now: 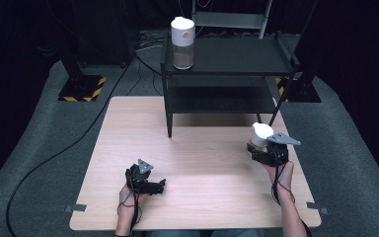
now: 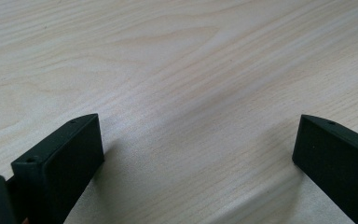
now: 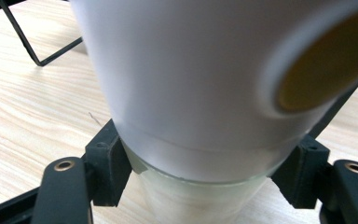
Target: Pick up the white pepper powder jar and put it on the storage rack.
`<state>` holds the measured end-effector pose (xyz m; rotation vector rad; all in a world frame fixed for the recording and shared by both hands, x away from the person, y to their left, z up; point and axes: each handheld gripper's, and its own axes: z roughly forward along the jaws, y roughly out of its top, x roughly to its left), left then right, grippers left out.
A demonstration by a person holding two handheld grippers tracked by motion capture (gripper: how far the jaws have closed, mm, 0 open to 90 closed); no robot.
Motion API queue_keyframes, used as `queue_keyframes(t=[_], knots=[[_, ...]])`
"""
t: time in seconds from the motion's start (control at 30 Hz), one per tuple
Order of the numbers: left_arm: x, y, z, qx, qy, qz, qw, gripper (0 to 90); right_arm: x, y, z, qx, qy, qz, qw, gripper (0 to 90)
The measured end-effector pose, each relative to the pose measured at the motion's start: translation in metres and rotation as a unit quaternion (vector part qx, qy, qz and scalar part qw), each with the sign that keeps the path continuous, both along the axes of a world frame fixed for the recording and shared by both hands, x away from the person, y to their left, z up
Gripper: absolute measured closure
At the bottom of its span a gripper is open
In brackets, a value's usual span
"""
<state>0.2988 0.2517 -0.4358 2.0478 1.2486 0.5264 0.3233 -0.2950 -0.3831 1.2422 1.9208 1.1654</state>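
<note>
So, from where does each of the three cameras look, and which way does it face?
High view: above the person's side, facing forward and down on the light wooden table and black metal shelf rack; both forearms and the left gripper show.
Left gripper view: on the left gripper, facing bare tabletop between its open jaws.
Right gripper view: on the right gripper, shut on the white-topped clear canister.
Shared: high and right views both show the canister and the rack.

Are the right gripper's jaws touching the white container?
Touching. In the right gripper view, both pads of the right gripper press against the white container at its clear lower part, no gap on either side.
</note>
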Motion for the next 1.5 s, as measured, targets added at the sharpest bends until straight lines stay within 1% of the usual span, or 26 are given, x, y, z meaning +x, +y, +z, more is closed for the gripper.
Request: queue_keyframes(t=[0.23,0.4,0.6,0.7,1.33,1.5], knots=[[0.0,0.0,0.0,0.0,0.0,0.0,1.0,1.5,0.001,-0.004,0.014,-0.003,-0.001,0.002,1.0,29.6],[0.0,0.0,0.0,0.0,0.0,0.0,1.0,1.5,0.001,-0.006,0.021,-0.004,-0.001,0.001,1.0,29.6],[0.0,0.0,0.0,0.0,0.0,0.0,1.0,1.5,0.002,-0.007,0.027,-0.01,-0.001,0.0,0.9999,29.6],[0.0,0.0,0.0,0.001,0.0,0.001,1.0,1.5,0.002,-0.009,0.028,-0.006,-0.001,-0.001,1.0,29.6],[0.0,0.0,0.0,0.001,0.0,0.0,1.0,1.5,0.005,-0.016,0.054,-0.012,-0.007,-0.002,0.9999,29.6],[0.0,0.0,0.0,0.001,0.0,0.0,1.0,1.5,0.006,-0.018,0.059,-0.007,-0.01,-0.003,0.9999,29.6]])
